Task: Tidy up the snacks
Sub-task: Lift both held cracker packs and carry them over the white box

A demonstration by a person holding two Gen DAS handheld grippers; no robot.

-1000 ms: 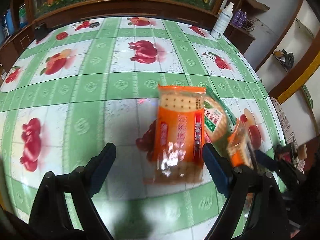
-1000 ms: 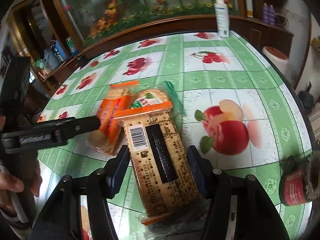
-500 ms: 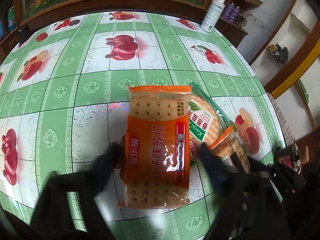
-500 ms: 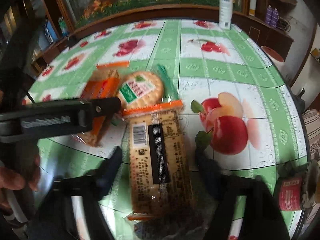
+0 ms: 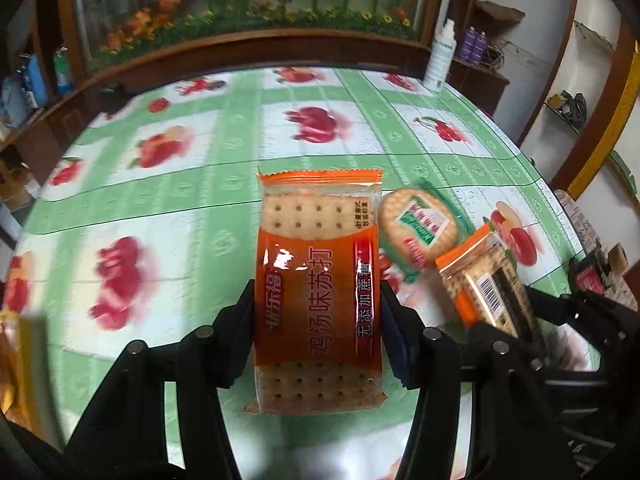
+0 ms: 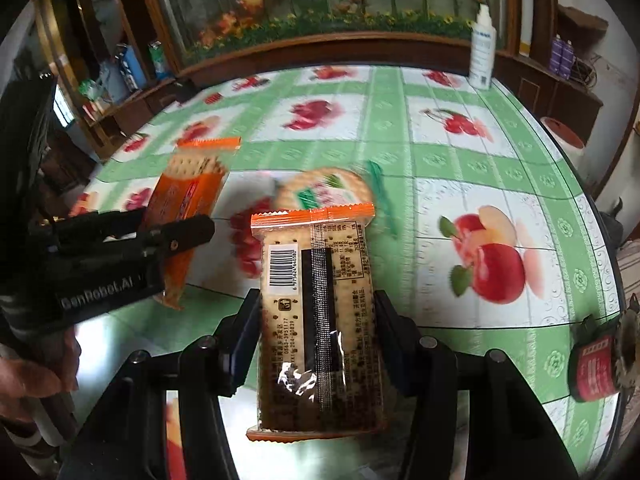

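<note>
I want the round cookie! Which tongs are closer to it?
Hard to call; maybe the right tongs, holding a barcode cracker pack just before the round cookie. The left tongs hold an orange pack beside it.

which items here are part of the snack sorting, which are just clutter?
Job items:
- orange cracker pack, face up, in the closing left gripper
- second cracker pack, barcode side up, in the right gripper
- round biscuit pack, green wrapper, on the tablecloth

Lying about:
- white bottle at the far edge
- red-labelled item at the right rim
</note>
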